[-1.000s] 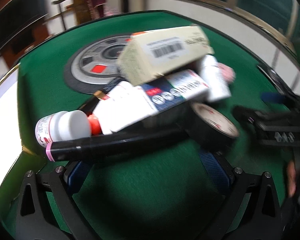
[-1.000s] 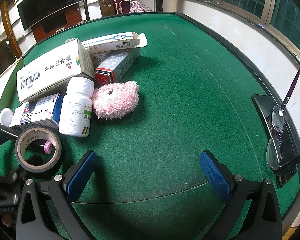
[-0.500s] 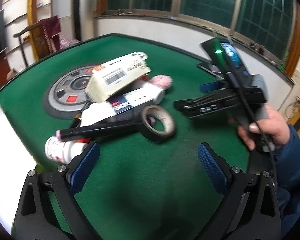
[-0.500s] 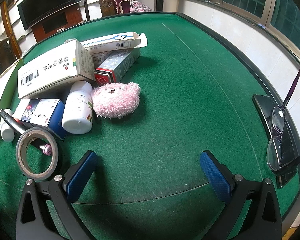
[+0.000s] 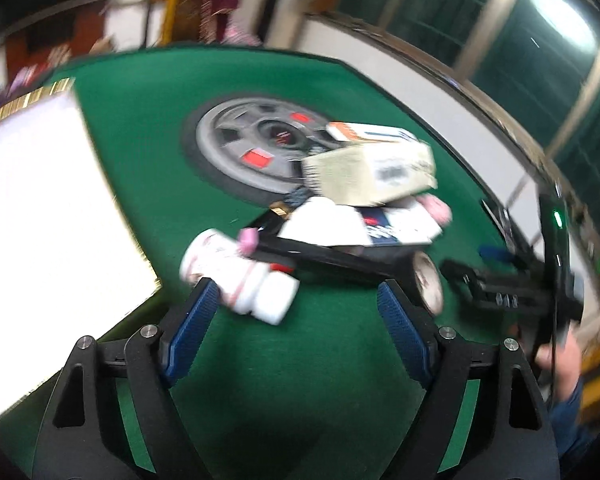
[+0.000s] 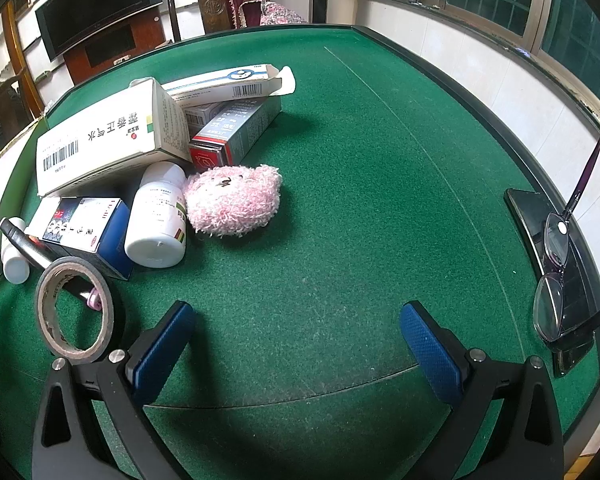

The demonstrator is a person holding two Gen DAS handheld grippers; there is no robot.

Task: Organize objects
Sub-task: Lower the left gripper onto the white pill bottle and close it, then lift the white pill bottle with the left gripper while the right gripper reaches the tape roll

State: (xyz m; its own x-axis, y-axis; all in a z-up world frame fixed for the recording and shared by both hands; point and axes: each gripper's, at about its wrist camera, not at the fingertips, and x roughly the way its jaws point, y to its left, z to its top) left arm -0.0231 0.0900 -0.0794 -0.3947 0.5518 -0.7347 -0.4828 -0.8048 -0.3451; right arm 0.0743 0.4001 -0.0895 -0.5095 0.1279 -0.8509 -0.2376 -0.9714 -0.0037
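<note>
Currently, item by item, with the pink plush toy [image 6: 232, 200] as landmark:

- Green felt table [image 6: 360, 168]: carrying one untidy heap, all of it lying left of the plush toy or behind it
- Large white medicine box [image 6: 108, 140]: leaning over the heap, up and left of the plush toy
- White pill bottle [image 6: 158, 216]: lying on its side, touching the plush toy's left edge
- Blue and white box [image 6: 84, 228]: sitting just left of that bottle
- Grey and red carton [image 6: 232, 128] and long opened white carton [image 6: 224, 84]: stacking up behind the plush toy
- Tape roll [image 6: 74, 312]: standing on edge, below and left of the plush toy, with a black pen-like stick [image 6: 36, 252] passing behind it
- Small white bottle [image 5: 240, 276]: lying at the heap's far left, well apart from the plush toy
- Left gripper [image 5: 296, 328]: jaws having just been closing yet standing apart, gripping nothing, the small bottle lying just beyond the tips
- Right gripper [image 6: 296, 344]: jaws standing wide over bare felt, below and right of the plush toy, holding nothing
- Spectacles [image 6: 560, 264] and dark phone [image 6: 548, 240]: resting at the table rim, far right of the plush toy

Progress, as a judgement: sorting is looking barely begun, since nothing is showing as grouped or set aside and the whole heap is remaining to be dealt with

Hard to read: the left wrist view is smearing badly, so labels are illegible there; the small bottle is partly cut off at the right view's edge; what lies under the large box is hidden
</note>
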